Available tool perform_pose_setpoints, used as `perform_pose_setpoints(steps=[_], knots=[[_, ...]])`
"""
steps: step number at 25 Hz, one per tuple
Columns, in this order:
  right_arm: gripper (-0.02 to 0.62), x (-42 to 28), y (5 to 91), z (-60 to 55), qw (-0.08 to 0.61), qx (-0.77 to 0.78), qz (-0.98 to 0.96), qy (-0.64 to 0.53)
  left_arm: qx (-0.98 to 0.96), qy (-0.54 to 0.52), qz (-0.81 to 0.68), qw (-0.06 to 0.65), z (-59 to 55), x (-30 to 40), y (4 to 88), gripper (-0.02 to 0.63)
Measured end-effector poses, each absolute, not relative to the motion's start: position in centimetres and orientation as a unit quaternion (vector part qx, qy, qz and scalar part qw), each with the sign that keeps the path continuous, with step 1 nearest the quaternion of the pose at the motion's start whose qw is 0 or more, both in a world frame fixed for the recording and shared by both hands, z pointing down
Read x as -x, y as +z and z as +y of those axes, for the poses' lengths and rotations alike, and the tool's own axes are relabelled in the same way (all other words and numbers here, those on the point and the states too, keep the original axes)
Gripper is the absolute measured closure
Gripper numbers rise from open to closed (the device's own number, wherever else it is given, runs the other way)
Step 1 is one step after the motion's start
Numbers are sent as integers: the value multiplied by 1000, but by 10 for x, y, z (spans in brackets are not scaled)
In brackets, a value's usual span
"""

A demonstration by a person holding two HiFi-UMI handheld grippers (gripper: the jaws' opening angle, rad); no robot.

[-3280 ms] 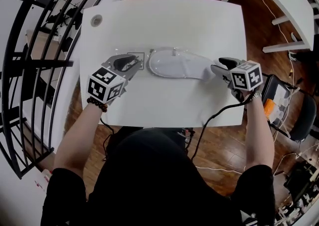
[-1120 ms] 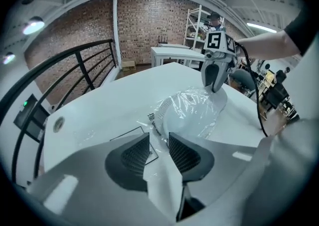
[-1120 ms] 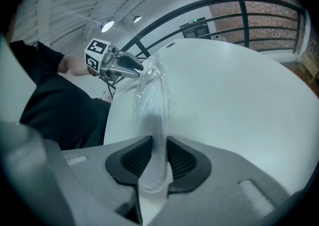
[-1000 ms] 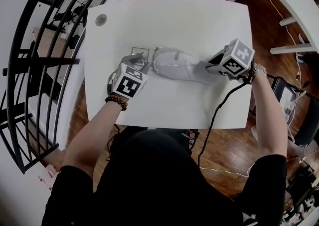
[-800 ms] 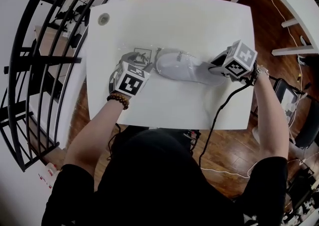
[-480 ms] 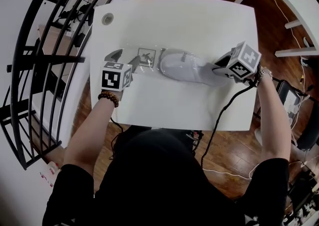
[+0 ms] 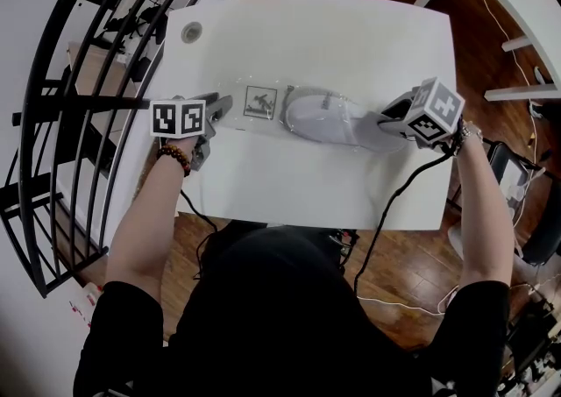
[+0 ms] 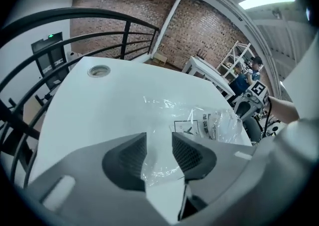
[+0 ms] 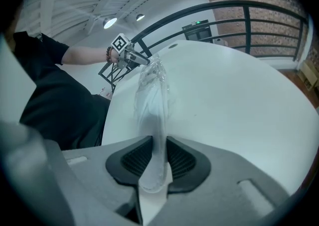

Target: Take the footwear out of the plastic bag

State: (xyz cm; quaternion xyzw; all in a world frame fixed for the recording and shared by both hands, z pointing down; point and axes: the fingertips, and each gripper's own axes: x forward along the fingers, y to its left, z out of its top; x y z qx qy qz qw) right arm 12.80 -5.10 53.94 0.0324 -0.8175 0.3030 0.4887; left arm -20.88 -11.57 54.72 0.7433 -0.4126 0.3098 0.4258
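The footwear (image 7: 326, 116), a pale white shoe, lies inside a clear plastic bag (image 8: 219, 120) near the middle of the white worktop (image 7: 316, 36). Its right end is hidden behind the right tongs (image 7: 392, 121), which pinch the bag's film tightly. The left tongs (image 8: 159, 142) have just been closing, yet stand narrowly apart, with the bag's crumpled edge loose between them. The print on the bag's label (image 7: 260, 102) is too small to read.

White tabletop (image 7: 333, 45), round grommet (image 7: 191, 32) at its far-left corner; a clear plastic bag (image 7: 254, 115) holding a white shoe (image 7: 329, 115) lies across it.
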Motion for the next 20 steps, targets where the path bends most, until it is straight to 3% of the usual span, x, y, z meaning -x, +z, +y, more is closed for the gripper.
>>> perform_pose_setpoints(steps=[2, 4, 20], knots=[[514, -129, 539, -50, 488, -33, -817, 303, -746, 317, -403, 425, -111, 207, 547, 527], [514, -131, 538, -50, 488, -35, -817, 305, -746, 317, -403, 425, -109, 207, 547, 584], [532, -164, 524, -39, 447, -88, -818, 351, -729, 285, -439, 442, -105, 247, 535, 589]])
